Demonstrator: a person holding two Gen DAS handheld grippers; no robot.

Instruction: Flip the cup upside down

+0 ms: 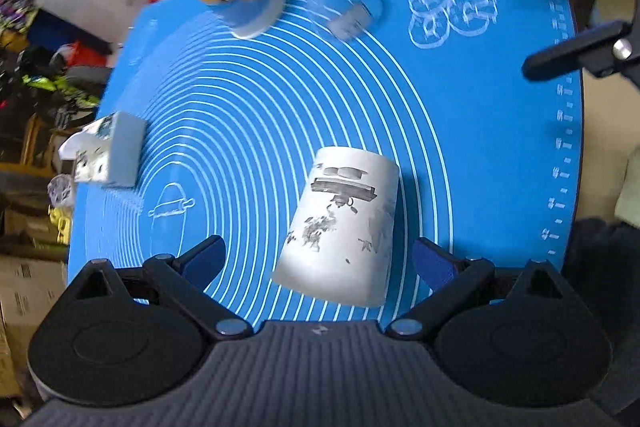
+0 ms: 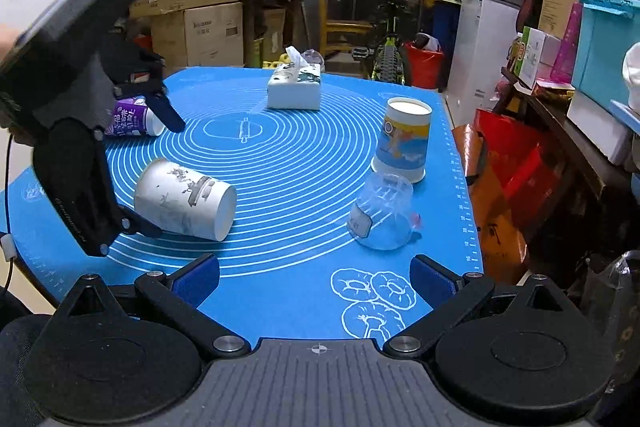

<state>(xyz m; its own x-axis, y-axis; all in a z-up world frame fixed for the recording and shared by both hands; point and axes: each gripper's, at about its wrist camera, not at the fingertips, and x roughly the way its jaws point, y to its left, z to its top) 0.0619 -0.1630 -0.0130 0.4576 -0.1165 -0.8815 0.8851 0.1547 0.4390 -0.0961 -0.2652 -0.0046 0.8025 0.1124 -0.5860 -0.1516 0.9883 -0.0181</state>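
A white paper cup with grey ink drawings [image 1: 340, 227] lies on its side on the blue mat [image 1: 460, 147]; it also shows in the right wrist view [image 2: 186, 201], with its open mouth facing right. My left gripper [image 1: 320, 259] is open and hovers above the cup, its blue fingers on either side without touching it. It shows from outside in the right wrist view [image 2: 152, 163]. My right gripper [image 2: 316, 277] is open and empty over the mat's near edge. One of its fingers [image 1: 560, 57] shows in the left wrist view.
A blue and yellow paper cup [image 2: 402, 141] and a clear plastic cup [image 2: 382, 213] stand upside down at the right. A tissue box [image 2: 294, 87] sits at the far side. A purple cup [image 2: 132, 117] lies at the left. Boxes and clutter surround the table.
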